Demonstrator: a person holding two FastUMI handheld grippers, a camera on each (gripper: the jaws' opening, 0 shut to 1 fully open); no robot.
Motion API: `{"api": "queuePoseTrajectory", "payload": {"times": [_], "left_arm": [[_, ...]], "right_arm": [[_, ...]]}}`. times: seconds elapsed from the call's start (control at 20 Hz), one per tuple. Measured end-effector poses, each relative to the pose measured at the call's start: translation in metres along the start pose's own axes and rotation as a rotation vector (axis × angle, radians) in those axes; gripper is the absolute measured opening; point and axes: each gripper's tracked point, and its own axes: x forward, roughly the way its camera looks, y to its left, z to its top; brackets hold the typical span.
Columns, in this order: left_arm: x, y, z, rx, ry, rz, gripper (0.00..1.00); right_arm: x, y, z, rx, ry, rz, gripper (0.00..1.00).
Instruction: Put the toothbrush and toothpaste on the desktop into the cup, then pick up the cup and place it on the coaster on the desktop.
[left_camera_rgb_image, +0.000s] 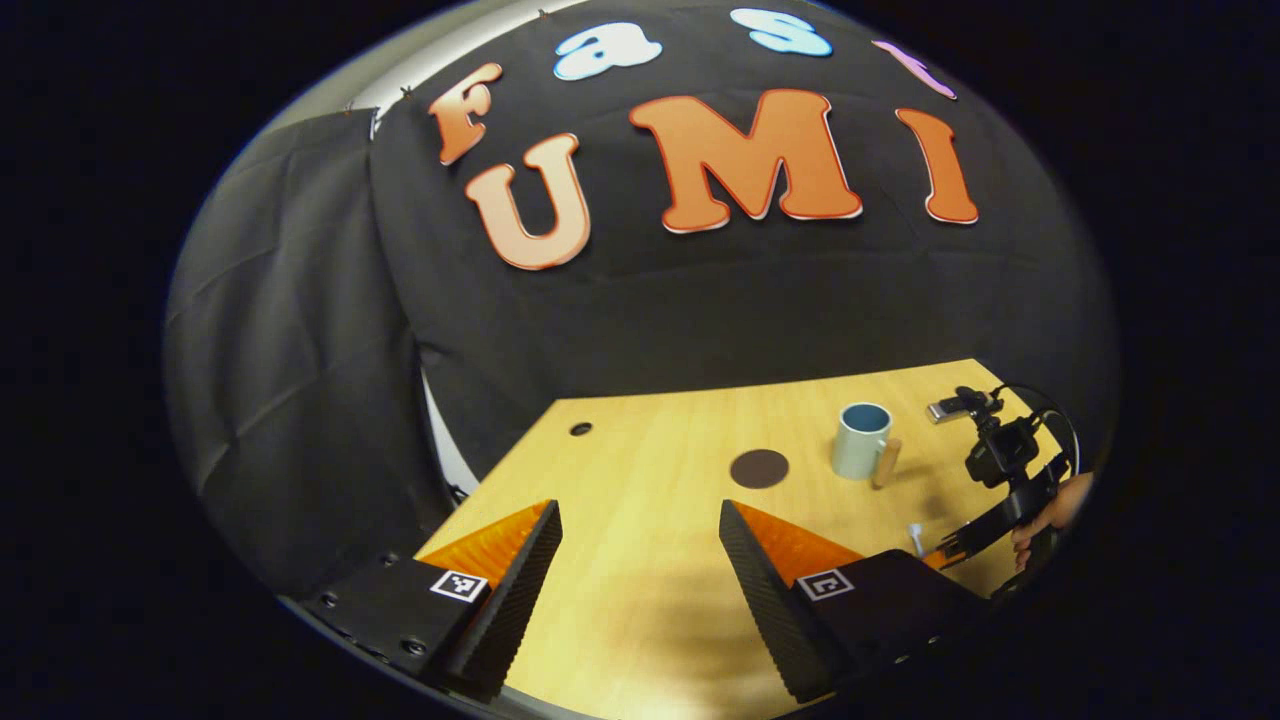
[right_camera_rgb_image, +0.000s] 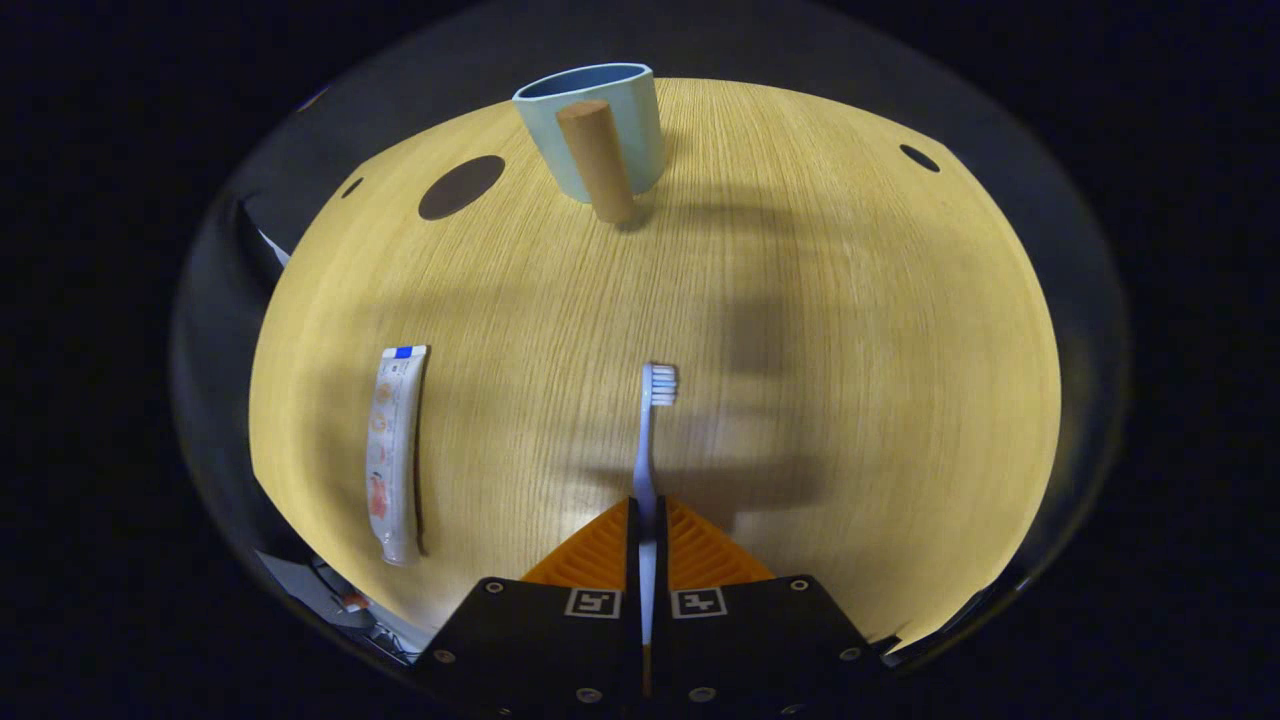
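A pale blue cup (right_camera_rgb_image: 600, 125) with a wooden handle stands at the far side of the wooden desk (right_camera_rgb_image: 850, 350); it also stands in the left gripper view (left_camera_rgb_image: 862, 440). A dark round coaster (right_camera_rgb_image: 461, 186) lies left of the cup, and shows as a brown disc (left_camera_rgb_image: 759, 468) ahead of my left gripper (left_camera_rgb_image: 640, 535), which is open with nothing between its fingers. My right gripper (right_camera_rgb_image: 646, 515) is shut on the handle of a blue-and-white toothbrush (right_camera_rgb_image: 652, 425), bristles pointing toward the cup. A white toothpaste tube (right_camera_rgb_image: 393, 450) lies flat to the left.
In the left gripper view the other gripper (left_camera_rgb_image: 1005, 480) and a hand (left_camera_rgb_image: 1055, 510) holding it are at the desk's right edge. Small dark holes (right_camera_rgb_image: 919, 157) mark the desk's far corners. The black cloth wall (left_camera_rgb_image: 700, 300) closes the back.
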Motion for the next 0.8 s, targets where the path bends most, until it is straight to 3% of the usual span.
{"api": "queuePoseTrajectory", "payload": {"times": [0.2,0.45,0.8], "left_arm": [[0.024,-0.039,-0.013,0.001,0.069,-0.12,0.96],[0.041,-0.076,-0.056,-0.077,0.242,-0.264,0.96],[0.063,-0.111,-0.102,-0.117,0.468,-0.372,0.98]], "right_arm": [[-0.012,-0.002,0.009,0.016,-0.07,0.013,0.04],[-0.033,-0.01,0.012,0.088,-0.135,0.04,0.04],[-0.06,-0.013,0.01,0.116,-0.214,0.074,0.04]]}}
